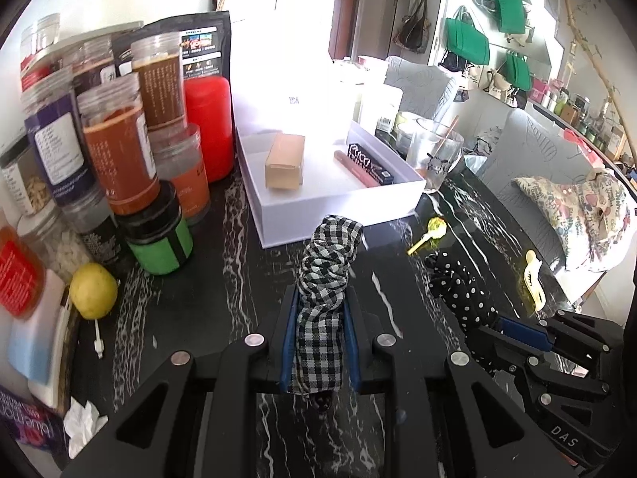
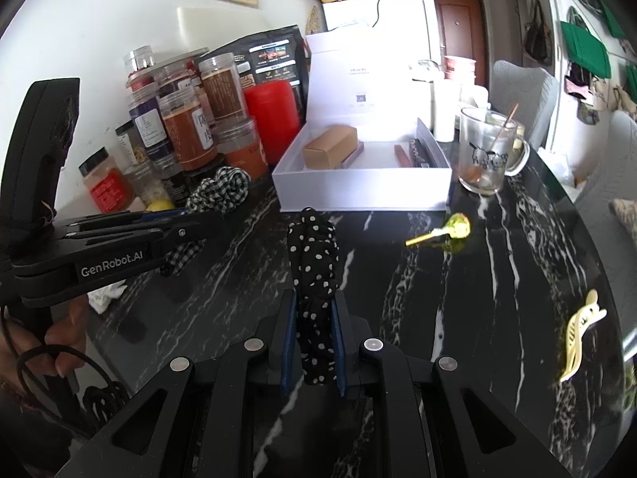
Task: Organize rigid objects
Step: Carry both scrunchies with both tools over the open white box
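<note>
A black marble table with white veins [image 1: 223, 279] fills the foreground of a bright living room. Nearest the left wrist camera, the left gripper [image 1: 320, 330] is clamped tight on a black-and-white checked scrunchie [image 1: 326, 279], which sticks out past its blue pads above the tabletop. Beside it, the right gripper [image 2: 314, 338] is likewise closed on a black polka-dot scrunchie [image 2: 314, 275], held just above the table. On the marble to the right lie a cream hair claw clip [image 2: 581, 330] and, further in, a green lollipop [image 2: 450, 231], well apart from each other. Beyond both scrunchies stands an open white box [image 1: 338, 203] holding a tan cardboard carton [image 1: 284, 163] and a dark slim package [image 1: 370, 161]. A glass mug [image 2: 485, 151] with a stick in it sits just right of the box. To the left, a lemon [image 1: 93, 290] rests in front of a crowd of spice jars [image 1: 119, 151] against the wall.
</note>
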Action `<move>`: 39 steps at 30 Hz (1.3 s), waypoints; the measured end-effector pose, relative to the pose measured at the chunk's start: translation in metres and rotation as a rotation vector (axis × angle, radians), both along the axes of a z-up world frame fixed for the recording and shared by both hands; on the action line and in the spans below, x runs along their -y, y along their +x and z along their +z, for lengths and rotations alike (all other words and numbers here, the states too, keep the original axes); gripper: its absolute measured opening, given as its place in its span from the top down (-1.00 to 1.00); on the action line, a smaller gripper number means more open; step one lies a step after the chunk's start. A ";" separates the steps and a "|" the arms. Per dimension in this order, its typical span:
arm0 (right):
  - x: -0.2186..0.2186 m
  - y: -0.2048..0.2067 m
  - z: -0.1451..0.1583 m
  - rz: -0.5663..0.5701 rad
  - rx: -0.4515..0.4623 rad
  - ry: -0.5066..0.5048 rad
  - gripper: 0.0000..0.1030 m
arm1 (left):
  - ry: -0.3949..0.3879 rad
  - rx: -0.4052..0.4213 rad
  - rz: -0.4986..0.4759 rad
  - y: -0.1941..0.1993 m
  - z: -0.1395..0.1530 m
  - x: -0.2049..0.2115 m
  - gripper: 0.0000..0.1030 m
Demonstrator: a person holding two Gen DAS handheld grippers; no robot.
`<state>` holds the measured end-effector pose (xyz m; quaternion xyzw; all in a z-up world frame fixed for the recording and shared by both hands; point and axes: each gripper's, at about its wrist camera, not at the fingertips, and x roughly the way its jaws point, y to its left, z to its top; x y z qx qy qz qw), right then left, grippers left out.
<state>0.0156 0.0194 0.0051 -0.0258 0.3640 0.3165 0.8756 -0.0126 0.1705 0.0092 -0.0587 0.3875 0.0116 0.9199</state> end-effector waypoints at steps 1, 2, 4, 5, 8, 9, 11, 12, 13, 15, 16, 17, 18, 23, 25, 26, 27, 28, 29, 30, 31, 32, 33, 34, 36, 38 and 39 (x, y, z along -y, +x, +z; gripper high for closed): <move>-0.001 0.002 0.002 0.001 0.004 -0.001 0.68 | -0.004 0.003 -0.003 0.004 0.002 0.000 0.59; -0.002 0.004 0.004 0.004 0.008 -0.002 0.68 | -0.008 0.004 -0.006 0.007 0.003 -0.001 0.59; -0.005 0.007 0.009 0.009 0.019 -0.007 0.68 | -0.011 0.009 -0.008 0.012 0.007 -0.002 0.59; -0.006 0.009 0.012 0.011 0.024 -0.009 0.68 | -0.011 0.014 -0.008 0.016 0.009 -0.002 0.59; -0.009 0.017 0.019 0.015 0.036 -0.018 0.68 | -0.013 0.028 -0.005 0.024 0.016 -0.003 0.59; -0.009 0.019 0.020 0.016 0.039 -0.020 0.68 | -0.013 0.031 -0.005 0.027 0.018 -0.004 0.59; -0.011 0.025 0.024 0.019 0.045 -0.022 0.68 | -0.009 0.039 -0.006 0.033 0.022 -0.005 0.59; -0.012 0.028 0.026 0.021 0.047 -0.021 0.68 | -0.008 0.042 -0.006 0.036 0.024 -0.005 0.59; -0.012 0.031 0.027 0.023 0.049 -0.020 0.68 | -0.007 0.043 -0.005 0.040 0.026 -0.005 0.59; -0.013 0.037 0.030 0.024 0.055 -0.022 0.68 | -0.004 0.047 -0.009 0.047 0.029 -0.005 0.59; -0.014 0.040 0.031 0.025 0.058 -0.023 0.68 | -0.001 0.050 -0.013 0.050 0.030 -0.005 0.59; -0.015 0.043 0.033 0.027 0.062 -0.025 0.68 | 0.002 0.055 -0.016 0.054 0.032 -0.005 0.59; -0.016 0.046 0.035 0.029 0.067 -0.026 0.68 | 0.004 0.059 -0.021 0.058 0.033 -0.005 0.59; -0.019 0.065 0.038 0.030 0.073 -0.028 0.68 | 0.002 0.077 -0.026 0.076 0.040 -0.006 0.59; -0.020 0.073 0.040 0.029 0.076 -0.030 0.68 | 0.001 0.087 -0.028 0.084 0.042 -0.008 0.59; -0.021 0.077 0.041 0.032 0.079 -0.031 0.68 | 0.000 0.089 -0.028 0.087 0.043 -0.009 0.59; -0.022 0.081 0.042 0.034 0.082 -0.033 0.68 | -0.002 0.091 -0.027 0.091 0.043 -0.009 0.59; -0.023 0.084 0.044 0.037 0.086 -0.035 0.68 | -0.006 0.093 -0.028 0.095 0.044 -0.010 0.59; -0.024 0.088 0.045 0.040 0.090 -0.035 0.68 | -0.009 0.095 -0.029 0.100 0.045 -0.011 0.59; -0.025 0.092 0.046 0.042 0.093 -0.033 0.68 | -0.010 0.097 -0.031 0.104 0.045 -0.012 0.59; -0.026 0.096 0.048 0.044 0.097 -0.032 0.68 | -0.010 0.099 -0.031 0.107 0.046 -0.012 0.59; -0.027 0.100 0.050 0.045 0.102 -0.032 0.68 | -0.010 0.101 -0.032 0.111 0.046 -0.013 0.59; -0.028 0.103 0.051 0.045 0.107 -0.033 0.68 | -0.009 0.103 -0.032 0.116 0.047 -0.014 0.59; -0.030 0.108 0.053 0.046 0.112 -0.034 0.68 | -0.007 0.105 -0.031 0.122 0.048 -0.015 0.59; -0.033 0.116 0.055 0.048 0.121 -0.037 0.68 | -0.006 0.105 -0.025 0.131 0.047 -0.018 0.59; -0.035 0.123 0.056 0.051 0.128 -0.040 0.68 | -0.012 0.105 -0.022 0.142 0.047 -0.022 0.59; -0.037 0.128 0.057 0.053 0.130 -0.044 0.68 | -0.009 0.105 -0.021 0.146 0.047 -0.023 0.59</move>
